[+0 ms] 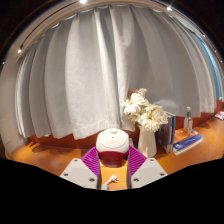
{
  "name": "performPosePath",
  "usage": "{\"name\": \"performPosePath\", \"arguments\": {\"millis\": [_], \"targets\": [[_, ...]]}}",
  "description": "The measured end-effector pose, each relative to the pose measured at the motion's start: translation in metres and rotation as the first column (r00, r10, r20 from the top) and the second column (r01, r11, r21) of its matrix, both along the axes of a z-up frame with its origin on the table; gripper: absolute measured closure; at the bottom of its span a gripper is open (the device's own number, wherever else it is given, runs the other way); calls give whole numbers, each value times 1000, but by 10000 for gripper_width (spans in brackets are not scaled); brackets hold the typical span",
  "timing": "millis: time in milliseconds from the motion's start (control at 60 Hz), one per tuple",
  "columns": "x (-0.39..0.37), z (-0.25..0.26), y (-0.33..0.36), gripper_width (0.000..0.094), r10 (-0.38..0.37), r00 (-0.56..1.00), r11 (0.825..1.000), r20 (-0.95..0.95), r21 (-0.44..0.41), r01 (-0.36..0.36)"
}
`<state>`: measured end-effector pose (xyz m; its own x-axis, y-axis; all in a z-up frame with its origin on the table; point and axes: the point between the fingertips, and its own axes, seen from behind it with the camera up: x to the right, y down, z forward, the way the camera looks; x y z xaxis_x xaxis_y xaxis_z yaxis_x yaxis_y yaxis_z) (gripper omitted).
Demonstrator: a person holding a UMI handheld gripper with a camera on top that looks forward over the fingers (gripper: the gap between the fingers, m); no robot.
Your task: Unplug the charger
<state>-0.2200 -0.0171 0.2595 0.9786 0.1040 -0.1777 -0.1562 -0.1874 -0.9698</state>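
White rounded charger (pixel 113 141) sits between my purple-padded gripper (pixel 112 163) fingers.
Fingers clamp its sides; vase of white flowers (pixel 145 120) at right of centre.

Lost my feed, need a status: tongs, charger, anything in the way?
Tongs closed on the white charger, pads on both sides. Charger just above the wooden table. Vase of flowers beyond on one side, clear of it.

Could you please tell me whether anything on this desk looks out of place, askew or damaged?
Nothing stands out. The white rounded charger sits between the hand-held gripper fingers, and the white vase of pale flowers stands upright on the wooden desk.
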Motion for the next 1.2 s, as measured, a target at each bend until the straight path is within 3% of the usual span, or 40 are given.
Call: {"name": "performPosePath", "arguments": {"millis": [100, 183, 333, 417, 517, 567, 600, 667, 717, 750, 783, 933, 1200], "targets": [[47, 15, 8, 602, -38, 995, 999, 97, 10, 37], [89, -42, 1, 603, -53, 988, 995, 146, -73, 65], [132, -168, -17, 602, -12, 985, 953, 172, -298, 64], [138, -208, -28, 601, 30, 986, 933, 166, -359, 32], [146, -227, -34, 555, 48, 979, 928, 196, -371, 28], [150, -237, -36, 511, 51, 978, 924, 204, -382, 31], [149, -235, -34, 481, 47, 979, 932, 200, -362, 29], [149, -237, -35, 428, 49, 983, 932, 178, -362, 19], [148, -251, -41, 325, 66, 984, 910, 167, -413, 9], [146, -260, -45, 209, 81, 984, 894, 159, -448, -2], [144, -263, -47, 101, 90, 985, 889, 148, -457, -13], [136, -240, -48, 72, 82, 991, 909, 110, -415, -29], [126, -168, -30, 71, -14, 997, 959, 74, -282, 34]]}}
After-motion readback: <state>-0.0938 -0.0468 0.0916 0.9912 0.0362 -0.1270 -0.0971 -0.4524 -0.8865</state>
